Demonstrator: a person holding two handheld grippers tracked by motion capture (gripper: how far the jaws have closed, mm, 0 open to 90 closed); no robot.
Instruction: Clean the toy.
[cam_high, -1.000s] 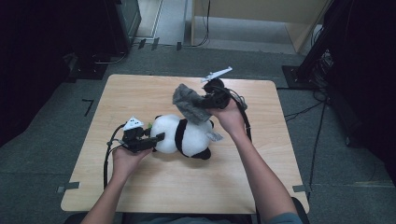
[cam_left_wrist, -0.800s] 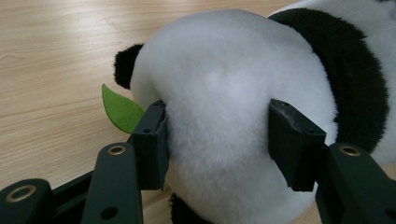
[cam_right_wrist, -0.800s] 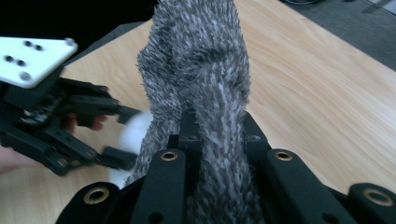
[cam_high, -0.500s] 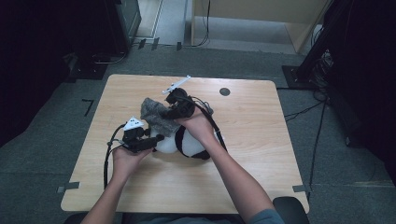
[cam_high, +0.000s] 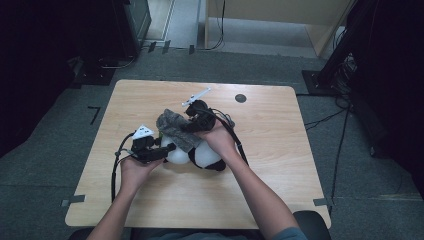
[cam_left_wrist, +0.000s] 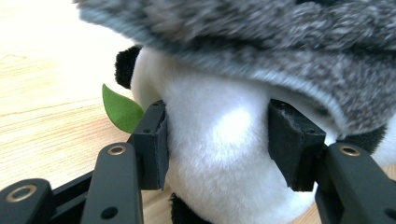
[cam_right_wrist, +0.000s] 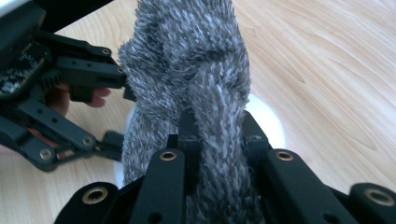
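Clamped on the white body of the panda plush toy (cam_left_wrist: 219, 154), the left gripper (cam_left_wrist: 217, 140) is seen with its jaws about half open, one black pad pressed into the fur on each side. In the high view the left gripper (cam_high: 150, 150) is held at the left end of the panda plush toy (cam_high: 202, 156), which lies on the table (cam_high: 280, 175) near the middle, a little toward the left edge and well apart from all four corners. The long axis of the toy is laid roughly parallel to the near edge, slightly slanted, with one end at the left gripper and the other end pointing to the right edge; which end is the head cannot be told with certainty. A small green leaf (cam_left_wrist: 122, 111) is seen beside a black patch of the toy, just next to the left pad.

The right gripper (cam_right_wrist: 217, 140) is closed tightly on a grey furry cloth (cam_right_wrist: 187, 74), which is pinched between its jaws. In the high view the grey furry cloth (cam_high: 175, 131) is draped over the upper left part of the toy, touching it, and the right gripper (cam_high: 192, 125) is held just above the toy. A small dark round mark (cam_high: 240, 98) is seen near the far edge.
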